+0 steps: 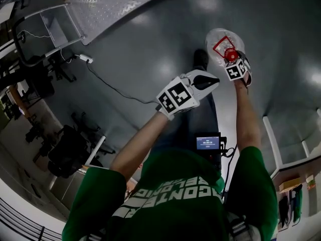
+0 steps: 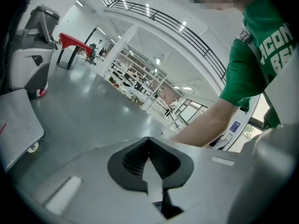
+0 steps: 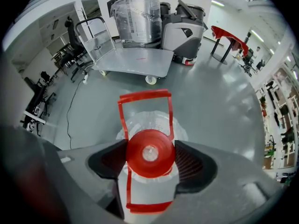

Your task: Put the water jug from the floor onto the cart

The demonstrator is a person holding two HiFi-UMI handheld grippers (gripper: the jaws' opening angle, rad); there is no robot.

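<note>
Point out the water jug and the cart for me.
water jug point(image 3: 150, 154): right gripper view, on its red cap.
cart point(image 3: 135, 62): right gripper view, on its flat deck.

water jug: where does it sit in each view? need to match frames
Head view: water jug at upper right, under the right gripper.
Left gripper view: not in it.
Right gripper view: bottom centre, its red cap between the right gripper's tongs.
Shared landmark: the cart, at the top of the head view, at the left edge of the left gripper view, upper centre in the right gripper view.
</note>
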